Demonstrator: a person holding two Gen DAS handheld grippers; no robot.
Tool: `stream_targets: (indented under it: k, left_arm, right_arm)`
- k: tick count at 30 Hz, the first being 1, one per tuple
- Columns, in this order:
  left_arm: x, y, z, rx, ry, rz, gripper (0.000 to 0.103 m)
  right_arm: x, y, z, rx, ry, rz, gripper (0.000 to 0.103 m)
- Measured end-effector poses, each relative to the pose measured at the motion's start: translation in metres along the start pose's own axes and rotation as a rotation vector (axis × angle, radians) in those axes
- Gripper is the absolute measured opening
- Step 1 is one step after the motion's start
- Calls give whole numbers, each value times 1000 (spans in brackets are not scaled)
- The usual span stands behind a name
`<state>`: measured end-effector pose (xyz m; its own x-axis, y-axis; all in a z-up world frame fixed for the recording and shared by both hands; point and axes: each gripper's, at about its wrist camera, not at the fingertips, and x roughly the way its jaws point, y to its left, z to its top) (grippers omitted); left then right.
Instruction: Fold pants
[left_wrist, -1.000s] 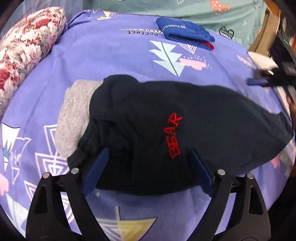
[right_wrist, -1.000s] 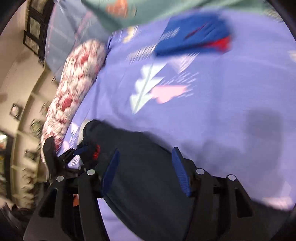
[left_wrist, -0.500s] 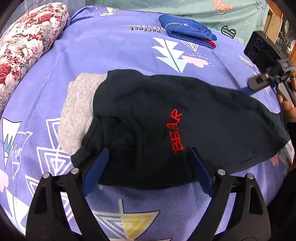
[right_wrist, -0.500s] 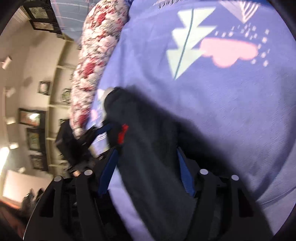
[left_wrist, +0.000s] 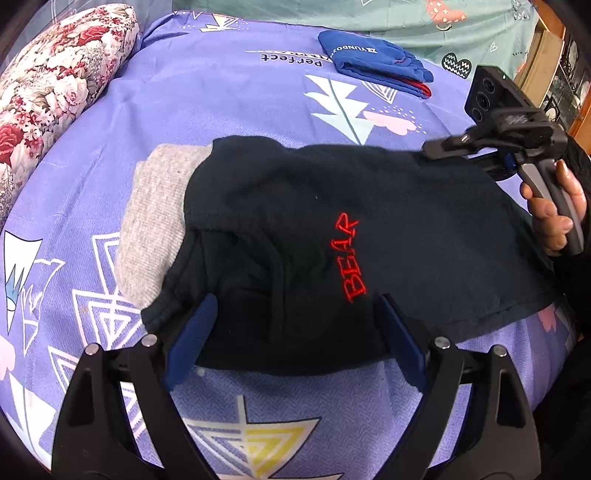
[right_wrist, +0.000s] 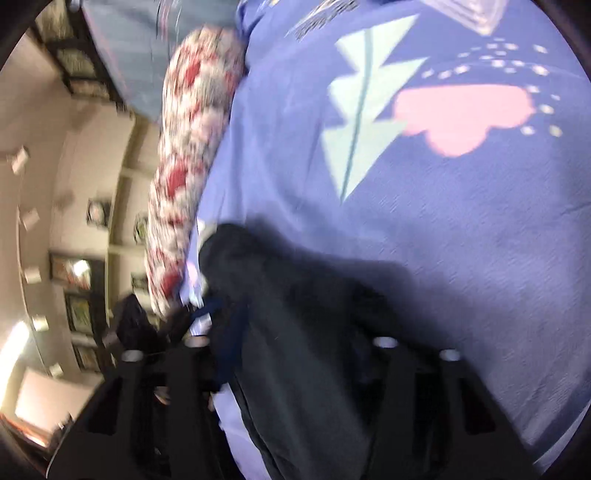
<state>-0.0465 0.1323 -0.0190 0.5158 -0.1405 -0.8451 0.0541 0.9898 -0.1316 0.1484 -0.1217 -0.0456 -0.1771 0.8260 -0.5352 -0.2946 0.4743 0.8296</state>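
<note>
1. Bed (left_wrist: 229, 110), purple printed sheet. I am using it as the folding ground; everything below is placed relative to the black pants.

2. Black pants (left_wrist: 369, 229), red "BEAR" lettering, lying across the middle of the bed, already doubled over, their left end draped onto a grey garment (left_wrist: 155, 229). I judge they are lying crosswise so that each of my grippers can take one end.

3. Floral pillow (left_wrist: 48, 81), well left of the pants along the bed's side. It is limiting room that way.

4. Teal cloth (left_wrist: 369, 22), beyond the pants at the far edge of the bed.

5. Blue folded garment (left_wrist: 373, 62), well beyond the pants and apart from them; bare sheet is lying open between the two, enough room for a fold to travel.

6. Left gripper (left_wrist: 295, 339), hovering over the near hem of the pants. I am keeping its fingers (left_wrist: 192, 332) spread wide, straddling the fabric and gripping nothing, ready to pin or take that hem.

7. Right gripper (right_wrist: 295, 354), at the right end of the pants, its handle in my hand (left_wrist: 554, 218). I am closing its fingers with the dark fabric between them; blur is hiding whether they are pressing yet.
</note>
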Motion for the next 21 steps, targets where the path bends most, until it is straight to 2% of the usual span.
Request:
stream_targets:
  k: [1,2,6,8,10,11,13,14,16,18,20,21]
  left_arm:
    - [0,1,0,-1,1,-4,89]
    - [0,1,1,-1,3,-6,89]
    - [0,2,1,1,10,-5,89]
    - [-1,4,0,-3,8,-12,89]
    - [-4,2,1,3,12,-3,89]
    - [-8,0,2,8,11,-3,89]
    - [-21,-4,8,6,-2,-44,89]
    - [-29,-5,13,1,-20,-77,89]
    - [-46,-7,25,-15,-80,-104,94]
    - [-46,-4,38,-43,-110,-112,97]
    - [-23,5,52,-83,-77,-98,97]
    - [-9,13,56,-106,-52,-76,97]
  right_arm:
    - [-2,-5,1,7,-11,-11,13]
    - [-4,-9,1,18,-18,-15,11]
    - [-16,-20,5,46,-37,-67,11]
    - [-48,-25,10,48,-157,-173,14]
    - [-83,-28,12,76,-237,-134,14]
    - [-91,-19,10,47,-241,-151,15]
    - [-94,10,-6,-43,-210,-173,33]
    - [-91,22,-16,-75,-194,-186,46]
    - [-77,41,-39,-122,-159,-209,46]
    - [-57,42,-57,-91,-143,-231,45]
    - [-43,27,-63,-44,-146,-288,45]
    - [-37,14,-65,-14,-150,-317,36]
